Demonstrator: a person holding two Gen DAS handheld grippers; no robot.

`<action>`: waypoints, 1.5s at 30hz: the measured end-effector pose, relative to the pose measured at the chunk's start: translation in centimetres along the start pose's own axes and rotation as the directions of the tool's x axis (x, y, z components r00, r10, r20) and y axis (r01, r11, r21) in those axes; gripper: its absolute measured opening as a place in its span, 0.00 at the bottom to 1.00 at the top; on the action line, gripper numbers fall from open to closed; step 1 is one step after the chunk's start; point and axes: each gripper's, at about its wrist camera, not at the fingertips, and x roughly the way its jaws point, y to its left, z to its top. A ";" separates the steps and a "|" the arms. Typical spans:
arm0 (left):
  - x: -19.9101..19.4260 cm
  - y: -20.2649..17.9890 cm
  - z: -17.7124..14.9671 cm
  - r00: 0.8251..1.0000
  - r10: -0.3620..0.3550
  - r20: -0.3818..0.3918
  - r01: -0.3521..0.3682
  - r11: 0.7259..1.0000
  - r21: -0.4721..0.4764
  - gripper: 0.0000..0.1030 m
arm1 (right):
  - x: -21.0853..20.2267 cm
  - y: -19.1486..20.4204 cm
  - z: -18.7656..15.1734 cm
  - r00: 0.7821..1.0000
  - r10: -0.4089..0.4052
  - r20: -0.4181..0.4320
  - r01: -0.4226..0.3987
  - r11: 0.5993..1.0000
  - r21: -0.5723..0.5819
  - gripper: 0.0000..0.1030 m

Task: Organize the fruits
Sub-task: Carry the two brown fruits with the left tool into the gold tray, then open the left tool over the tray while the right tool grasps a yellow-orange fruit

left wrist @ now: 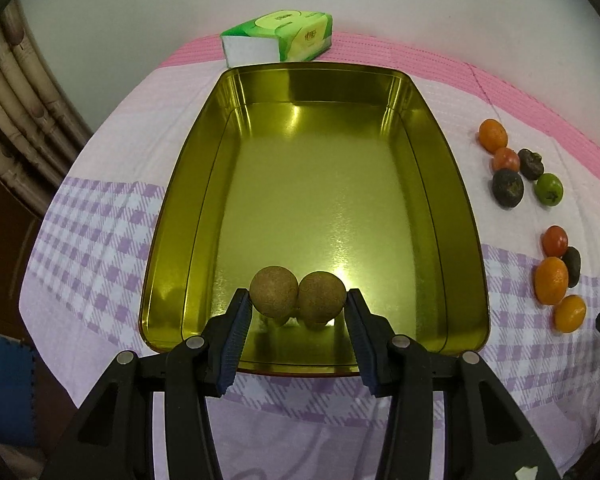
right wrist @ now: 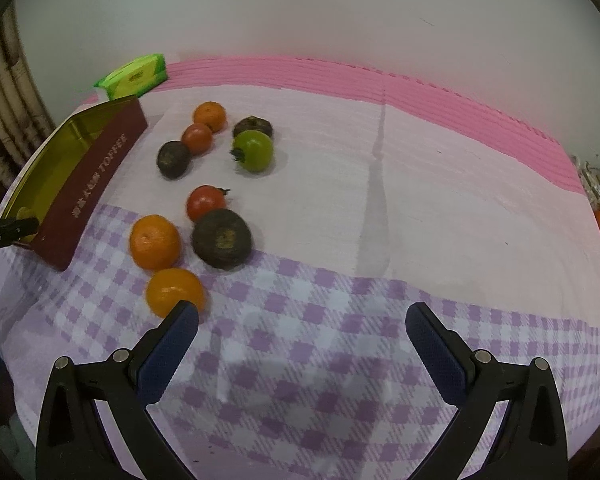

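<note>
Pink-and-purple checked cloth (right wrist: 340, 320) covers the whole table, and that's the biggest thing in both views. Next down is the gold-lined tin (left wrist: 188, 216) (dark red outside, says TOFFEE on the wall in the right wrist view), sitting on the left part of the cloth with a green tissue pack (left wrist: 284, 36) just behind its far end.

Right now the left hand-held gripper (left wrist: 298, 308) is over the near end of the tin, pads on either side of two brown round fruits (left wrist: 298, 294) that are touching each other. Looks like it's pinching the pair, though I honestly can't tell if they're lifted or already resting on the tin floor. My guess: this is the drop-off step for those two, so the next move is just to spread the fingers and back out without rolling them around.

The right hand-held gripper (right wrist: 302, 316) is wide apart and carrying nothing, hanging over the cloth. Its left finger is just beside the nearest orange (right wrist: 174, 290). The rest of the loose fruit is still on the cloth to the right of the tin: another orange (right wrist: 155, 242), a big dark fruit (right wrist: 222, 238), a red tomato (right wrist: 205, 202), then farther back a green one (right wrist: 253, 151), two more dark ones, another red one and one more orange.

So barely started, I'd say. Next grab is probably that nearest orange; the gripper needs to shift left so it straddles it
</note>
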 end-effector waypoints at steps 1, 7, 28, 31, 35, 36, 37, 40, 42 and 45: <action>0.0 0.0 0.0 1.000 -0.002 0.000 0.002 1.000 -0.001 0.43 | 0.0 0.2 0.0 1.000 0.003 0.000 -0.003 1.000 -0.005 1.00; 0.1 0.2 0.0 1.000 -0.005 0.001 0.005 1.000 -0.007 0.43 | 0.0 1.7 0.1 1.000 0.018 -0.003 -0.018 0.999 -0.037 1.00; -0.5 0.4 0.0 1.000 -0.020 0.001 0.020 1.000 -0.023 0.44 | 1.1 4.4 0.2 0.999 0.039 -0.020 -0.040 0.996 -0.079 0.99; -0.9 0.4 0.1 1.000 -0.020 0.014 0.020 1.000 -0.024 0.48 | 1.1 4.7 0.2 0.999 0.039 -0.019 -0.040 0.996 -0.085 0.99; -1.7 0.3 0.1 0.999 -0.019 0.039 0.020 1.000 -0.020 0.53 | 1.1 5.0 0.3 0.999 0.043 -0.010 -0.044 0.995 -0.095 0.97; -1.9 0.3 0.1 0.999 -0.017 0.046 0.018 1.000 -0.019 0.54 | 1.0 5.1 0.3 0.999 0.045 -0.010 -0.046 0.994 -0.096 0.94; -2.1 0.3 0.1 0.998 -0.016 0.054 0.017 1.000 -0.018 0.56 | 1.1 5.1 0.2 0.999 0.045 -0.011 -0.046 0.994 -0.096 0.93; -2.9 0.2 0.2 0.997 -0.016 0.078 0.018 1.000 -0.015 0.63 | 1.2 5.1 0.2 0.999 0.049 -0.017 -0.050 0.995 -0.088 0.89; -3.4 0.1 0.3 0.995 -0.016 0.095 0.018 1.000 -0.012 0.66 | 1.5 5.0 0.2 0.998 0.054 -0.026 -0.056 0.995 -0.077 0.88; -4.0 0.1 0.3 0.994 -0.018 0.112 0.020 1.000 -0.015 0.70 | 1.8 5.1 0.2 0.998 0.054 -0.037 -0.056 0.996 -0.075 0.86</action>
